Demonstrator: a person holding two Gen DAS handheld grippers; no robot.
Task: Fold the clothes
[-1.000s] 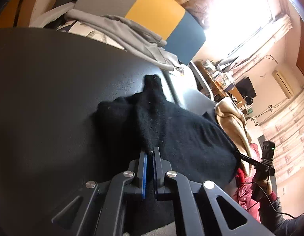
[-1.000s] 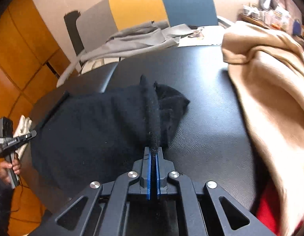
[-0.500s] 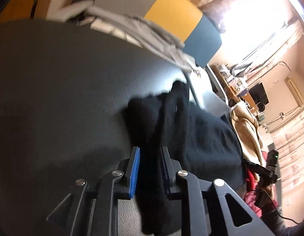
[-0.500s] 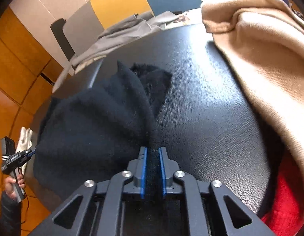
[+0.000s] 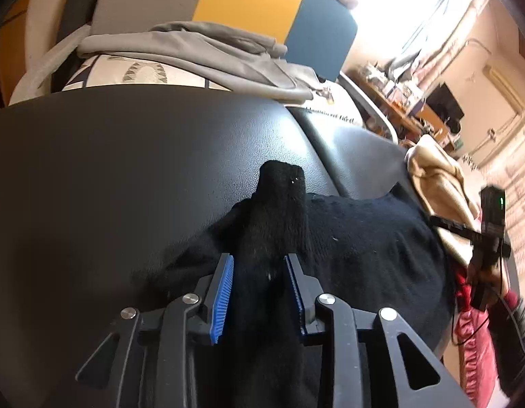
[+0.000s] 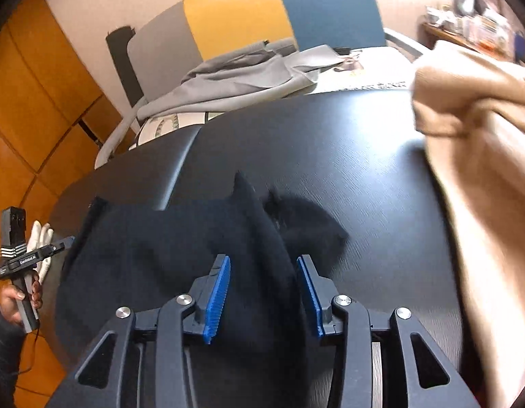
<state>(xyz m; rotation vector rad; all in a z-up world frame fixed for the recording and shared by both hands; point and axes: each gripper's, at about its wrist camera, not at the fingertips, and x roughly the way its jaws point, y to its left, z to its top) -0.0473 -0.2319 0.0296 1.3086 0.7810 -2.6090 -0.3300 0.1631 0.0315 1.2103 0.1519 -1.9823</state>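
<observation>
Left wrist view: the left gripper (image 5: 259, 270) points down at a black knitted garment (image 5: 357, 248) spread on a black leather-look desk (image 5: 126, 170). Its fingers (image 5: 223, 292) stand apart and are opening. A raised ridge of the garment runs up between the blue pads and ends in a blunt peak beyond the tips. The fabric fills most of the gap, but whether it still touches the pads I cannot tell. The rest of the garment spreads right. Beyond it a tan sweater (image 5: 439, 183) lies at the desk's right edge. At the far edge a grey garment (image 5: 208, 57) is heaped on a patterned white surface. The right gripper (image 5: 490, 234) shows at the right, in a hand.

Right wrist view: the right gripper (image 6: 264, 270) points down at the same black knitted garment (image 6: 143, 255). Its fingers (image 6: 216, 302) are apart and opening. A fold of the garment rises between them to a pointed peak past the tips, lying closer to the right pad, with a gap at the left pad. The bulk of the garment spreads left on the desk (image 6: 364, 170). The tan sweater (image 6: 483, 153) fills the right side. The grey garment (image 6: 235, 81) lies beyond. The left gripper (image 6: 21, 258) shows at the left edge, in a hand, with a white glove (image 6: 41, 248) behind it.
</observation>
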